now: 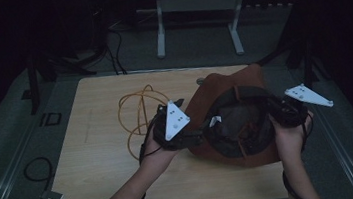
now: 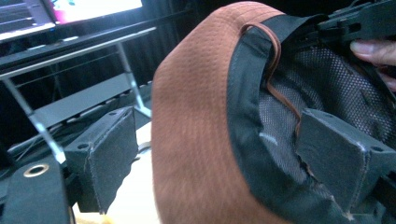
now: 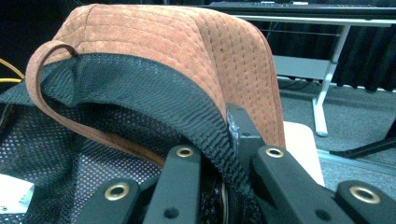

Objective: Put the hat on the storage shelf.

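Observation:
A brown hat (image 1: 236,85) with a black mesh lining lies upside down on the wooden table (image 1: 98,184), held between both grippers. My left gripper (image 1: 203,131) is at the hat's left rim. In the left gripper view its jaws stand wide apart, one outside the brown brim (image 2: 196,121) and one inside against the mesh; the outer jaw does not touch the hat. My right gripper (image 1: 274,111) is at the hat's right rim. In the right gripper view its jaws are shut on the black ribbed band (image 3: 205,135) of the hat (image 3: 187,37). A thin brown cord (image 3: 42,88) loops along the lining.
An orange cable (image 1: 138,109) lies coiled on the table just left of the left gripper. A white stand (image 1: 159,36) is on the floor beyond the far edge. A black cable (image 1: 36,168) lies on the floor at the left. The surroundings are dark.

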`<state>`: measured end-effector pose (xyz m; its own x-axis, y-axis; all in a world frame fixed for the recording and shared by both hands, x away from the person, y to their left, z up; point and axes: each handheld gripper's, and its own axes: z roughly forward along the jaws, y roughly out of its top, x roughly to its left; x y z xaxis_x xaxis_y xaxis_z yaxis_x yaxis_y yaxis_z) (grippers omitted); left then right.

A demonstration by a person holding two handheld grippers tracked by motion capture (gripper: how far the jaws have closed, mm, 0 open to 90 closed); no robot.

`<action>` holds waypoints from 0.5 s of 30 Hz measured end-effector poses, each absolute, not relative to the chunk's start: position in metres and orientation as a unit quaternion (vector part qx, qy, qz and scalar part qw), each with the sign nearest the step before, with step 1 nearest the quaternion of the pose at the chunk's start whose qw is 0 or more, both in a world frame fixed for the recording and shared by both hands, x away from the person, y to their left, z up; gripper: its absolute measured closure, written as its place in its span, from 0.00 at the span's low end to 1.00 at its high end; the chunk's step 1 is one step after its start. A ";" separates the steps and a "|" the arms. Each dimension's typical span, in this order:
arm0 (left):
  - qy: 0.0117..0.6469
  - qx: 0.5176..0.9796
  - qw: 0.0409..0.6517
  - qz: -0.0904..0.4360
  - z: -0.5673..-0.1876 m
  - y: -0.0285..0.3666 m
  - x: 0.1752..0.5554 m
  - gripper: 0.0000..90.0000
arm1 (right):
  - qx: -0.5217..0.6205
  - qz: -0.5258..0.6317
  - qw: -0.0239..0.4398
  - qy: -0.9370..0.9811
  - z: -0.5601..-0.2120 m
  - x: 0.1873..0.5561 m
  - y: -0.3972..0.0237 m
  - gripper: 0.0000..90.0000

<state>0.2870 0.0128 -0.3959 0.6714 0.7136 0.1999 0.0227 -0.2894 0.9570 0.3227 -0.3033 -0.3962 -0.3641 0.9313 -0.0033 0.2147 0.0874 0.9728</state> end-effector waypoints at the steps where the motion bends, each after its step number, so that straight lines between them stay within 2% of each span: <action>1: 0.249 0.740 0.540 0.315 -0.396 0.008 0.291 0.15 | 0.442 0.512 0.351 0.648 -0.396 0.322 -0.304 0.93; 4: 0.252 0.746 0.533 0.309 -0.398 -0.006 0.302 0.15 | 0.443 0.516 0.350 0.644 -0.395 0.320 -0.306 0.93; 7: 0.247 0.752 0.514 0.331 -0.399 -0.021 0.310 0.15 | 0.443 0.521 0.347 0.641 -0.394 0.319 -0.308 0.93; 13: 0.281 0.763 0.489 0.316 -0.404 -0.043 0.330 0.16 | 0.443 0.520 0.347 0.642 -0.393 0.317 -0.308 0.93; 15: 0.281 0.770 0.475 0.320 -0.408 -0.050 0.335 0.20 | 0.442 0.519 0.349 0.643 -0.393 0.316 -0.307 0.93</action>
